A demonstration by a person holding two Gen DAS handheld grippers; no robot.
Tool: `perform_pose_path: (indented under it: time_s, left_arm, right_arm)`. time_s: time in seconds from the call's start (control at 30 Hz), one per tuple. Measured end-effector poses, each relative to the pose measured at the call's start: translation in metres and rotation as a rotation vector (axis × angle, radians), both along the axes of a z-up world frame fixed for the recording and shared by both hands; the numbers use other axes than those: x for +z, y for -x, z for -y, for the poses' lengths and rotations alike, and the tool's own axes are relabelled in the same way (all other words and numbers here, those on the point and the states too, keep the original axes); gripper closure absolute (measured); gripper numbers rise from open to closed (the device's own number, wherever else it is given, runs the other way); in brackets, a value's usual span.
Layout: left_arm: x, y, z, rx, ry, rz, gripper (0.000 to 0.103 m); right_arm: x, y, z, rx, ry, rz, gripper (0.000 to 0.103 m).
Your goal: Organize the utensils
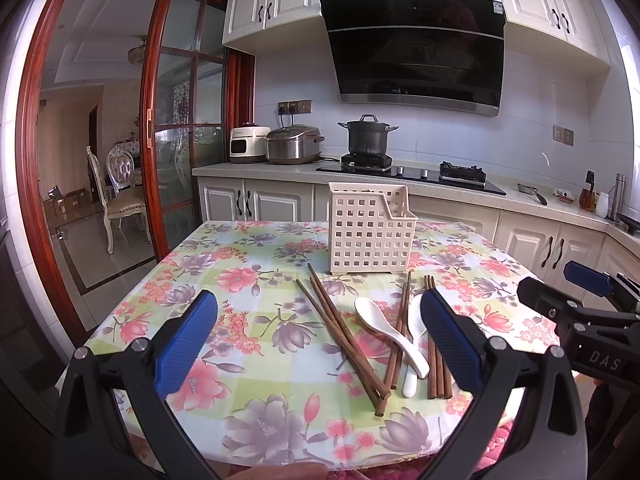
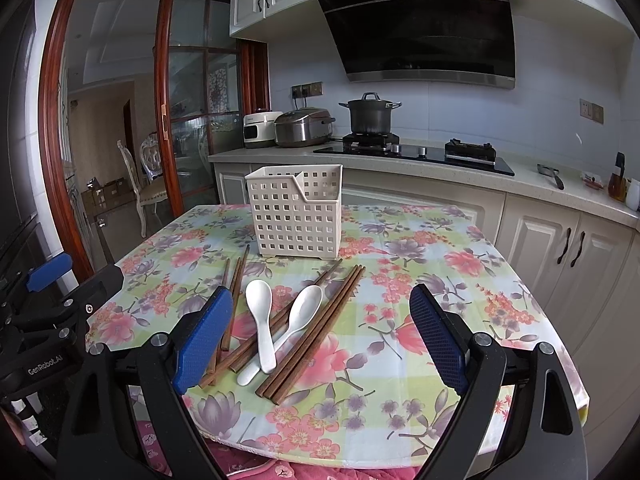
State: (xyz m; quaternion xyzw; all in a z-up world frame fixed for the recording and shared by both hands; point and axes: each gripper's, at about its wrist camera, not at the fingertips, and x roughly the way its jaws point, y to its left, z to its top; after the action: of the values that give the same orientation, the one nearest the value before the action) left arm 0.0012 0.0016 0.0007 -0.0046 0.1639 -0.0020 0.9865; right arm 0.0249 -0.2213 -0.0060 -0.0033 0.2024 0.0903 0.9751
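A cream perforated utensil holder [image 1: 368, 230] [image 2: 297, 212] stands upright on the floral table. In front of it lie several brown wooden chopsticks [image 1: 344, 334] [image 2: 316, 328] and two white ceramic spoons [image 1: 386, 326] [image 2: 262, 320], loosely crossed. The second spoon [image 2: 298, 318] lies over some chopsticks. My left gripper [image 1: 320, 340] is open and empty above the table's near edge, left of the pile. My right gripper [image 2: 322, 338] is open and empty, hovering just short of the pile. Each gripper also shows at the other view's edge.
The table has a floral cloth [image 1: 240, 280] [image 2: 440, 280]. Behind it runs a kitchen counter with a stove and a black pot [image 1: 368, 136], rice cookers [image 1: 294, 144] and bottles at the right [image 1: 588, 196]. A glass sliding door [image 1: 176, 120] stands at the left.
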Motion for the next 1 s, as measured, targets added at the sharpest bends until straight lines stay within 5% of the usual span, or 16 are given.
perform_pose_path:
  time_s: [1.0]
  left_arm:
    - [0.0001, 0.0012, 0.0011, -0.008, -0.001, 0.01, 0.005]
  right_arm:
    - [-0.006, -0.0016, 0.0032, 0.002, -0.027, -0.021, 0.018]
